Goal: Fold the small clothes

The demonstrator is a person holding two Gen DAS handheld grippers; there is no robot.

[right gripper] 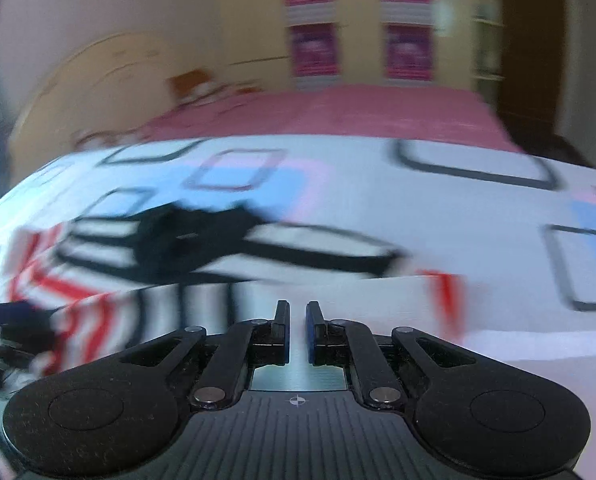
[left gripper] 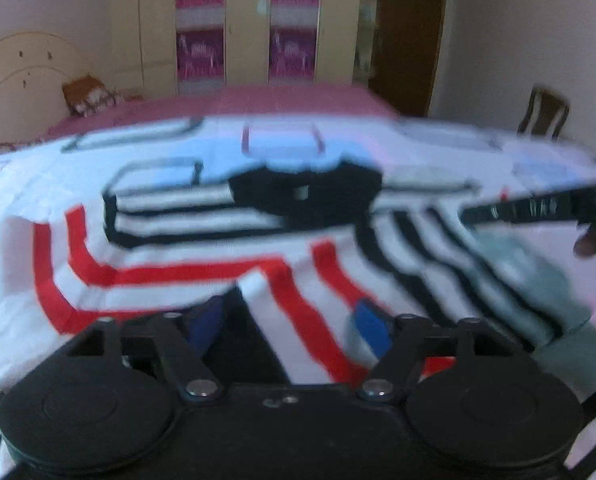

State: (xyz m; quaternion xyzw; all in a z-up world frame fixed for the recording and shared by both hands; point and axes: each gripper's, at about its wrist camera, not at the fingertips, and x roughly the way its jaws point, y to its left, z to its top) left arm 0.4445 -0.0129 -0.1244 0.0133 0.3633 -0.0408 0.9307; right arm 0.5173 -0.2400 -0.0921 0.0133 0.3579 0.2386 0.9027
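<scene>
A striped garment lies spread on the patterned bed sheet, a gripper at each side of it.

The bed [left gripper: 298, 100] with its pink cover fills the room's middle, and a white sheet [right gripper: 378, 200] printed with dark-outlined squares lies over its near end. On that sheet lies the small garment [left gripper: 201, 248] — white, with black bands and a black collar above, red bands lower down — rumpled and close under both cameras. The left gripper [left gripper: 289, 328] has its fingers spread wide, a fold of the red-striped cloth lying between them; whether the pads touch it is blurred. The right gripper [right gripper: 298, 324] is clenched almost fully — only a thin gap between the fingers, nothing visibly in it — at the garment's near edge.
</scene>
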